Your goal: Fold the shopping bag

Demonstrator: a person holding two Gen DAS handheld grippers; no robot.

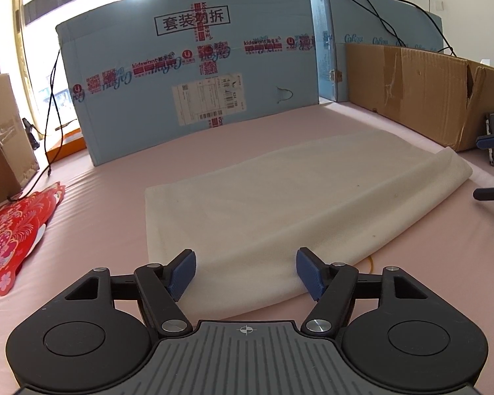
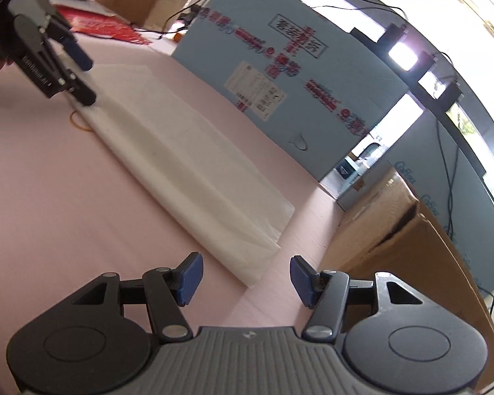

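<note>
Cream shopping bag [image 1: 280,204] lies folded on the pink tabletop [image 1: 108,217]. Left gripper [image 1: 246,271] and right gripper [image 2: 246,278] fingers spread, holding nothing. Risk: loose layers may spring apart.

Both wrist views low, close; share bag [image 1: 280,204], opposite ends.

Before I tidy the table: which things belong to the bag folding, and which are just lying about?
Job:
cream cloth shopping bag
left gripper
right gripper

Lying about:
large light-blue printed carton
torn brown cardboard box
red patterned paper decoration
yellow rubber band
</note>
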